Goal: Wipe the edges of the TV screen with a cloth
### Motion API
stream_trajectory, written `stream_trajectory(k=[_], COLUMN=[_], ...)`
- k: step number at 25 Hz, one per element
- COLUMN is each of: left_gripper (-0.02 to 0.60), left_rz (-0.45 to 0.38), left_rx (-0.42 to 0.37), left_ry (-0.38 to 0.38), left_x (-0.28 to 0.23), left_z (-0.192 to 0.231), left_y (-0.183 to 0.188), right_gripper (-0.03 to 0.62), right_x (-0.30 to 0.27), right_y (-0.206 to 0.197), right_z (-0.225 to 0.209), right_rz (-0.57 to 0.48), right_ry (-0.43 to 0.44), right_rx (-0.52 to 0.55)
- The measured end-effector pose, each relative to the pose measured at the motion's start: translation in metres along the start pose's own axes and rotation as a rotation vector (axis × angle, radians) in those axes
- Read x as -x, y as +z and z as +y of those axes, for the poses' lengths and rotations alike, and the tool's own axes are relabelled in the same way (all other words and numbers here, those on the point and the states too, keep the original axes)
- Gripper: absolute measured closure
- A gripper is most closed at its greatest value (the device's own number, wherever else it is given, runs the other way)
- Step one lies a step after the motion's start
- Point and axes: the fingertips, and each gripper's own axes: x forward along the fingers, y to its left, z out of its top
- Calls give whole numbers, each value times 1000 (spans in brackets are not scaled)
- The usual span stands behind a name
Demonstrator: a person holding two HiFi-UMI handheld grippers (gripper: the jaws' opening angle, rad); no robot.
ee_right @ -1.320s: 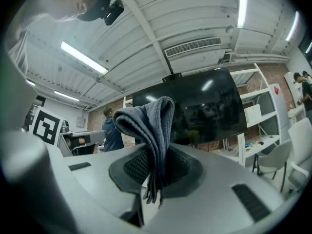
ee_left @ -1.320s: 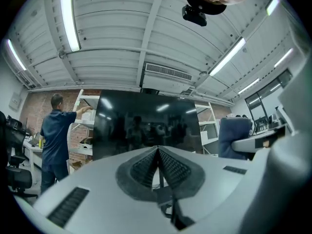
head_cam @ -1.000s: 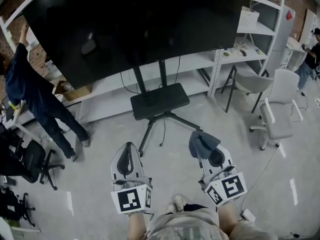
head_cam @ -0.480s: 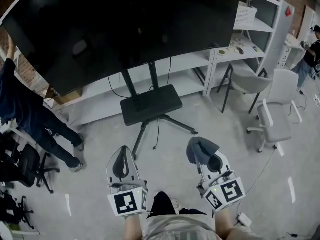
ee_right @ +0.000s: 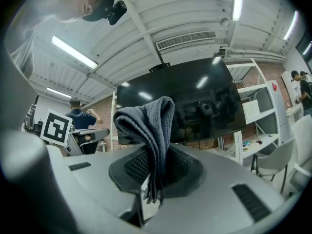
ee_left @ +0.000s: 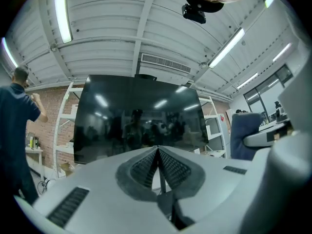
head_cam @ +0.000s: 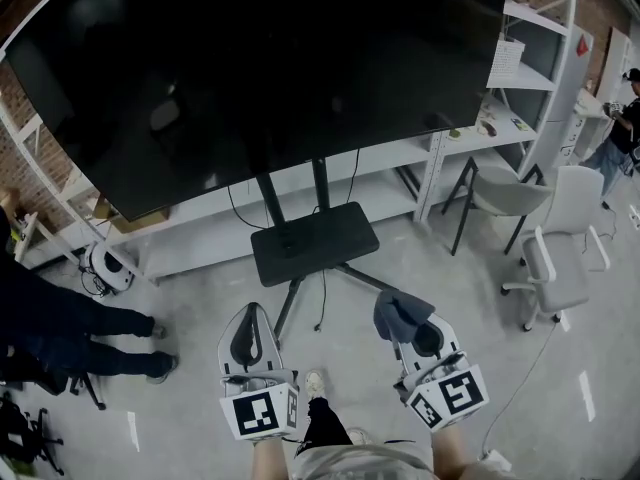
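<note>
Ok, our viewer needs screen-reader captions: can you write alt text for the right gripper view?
The right gripper is shut on a folded grey cloth that sticks up between its jaws. Beyond it stands a dark TV screen, with white shelving at its right and strip lights overhead.

Floor (head_cam: 190, 313), grey concrete, beneath you. Holds: black TV stand (head_cam: 313, 240), centre; white shelving (head_cam: 195, 236) behind it; grey chair (head_cam: 500, 180) and white office chair (head_cam: 562, 243), right; person (head_cam: 60, 320) standing, left.

Left claw (head_cam: 250, 313) closed, empty, right claw (head_cam: 408, 320) clamped on cloth (ee_right: 148, 126), both low, side by side
</note>
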Motion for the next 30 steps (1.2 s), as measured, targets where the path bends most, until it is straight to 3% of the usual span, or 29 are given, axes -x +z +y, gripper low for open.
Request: stream_trajectory(k=[5,10,16,25,30], left_gripper=[566,566,566,566,566], left_rz=[-20,-45,-97,-119,-123], left_rx=[-12,41,13,60,45], left_ry=[17,43,15,-55,-33], left_x=[-30,-80,-146,-221,-240], left_z=[50,115,156,152,144], left_y=[-10,-8,6,2,5], right_gripper=[548,548,548,548,548], right_x=[-65,-147,-233,-297,-322], right_y=[-1,12,33,36,45], right_z=[24,46,60,46,26], right_rz=[-16,-37,-88,-81,-85], right_ry=[27,28,38,30,56], right_rx=[41,76,96,112,99])
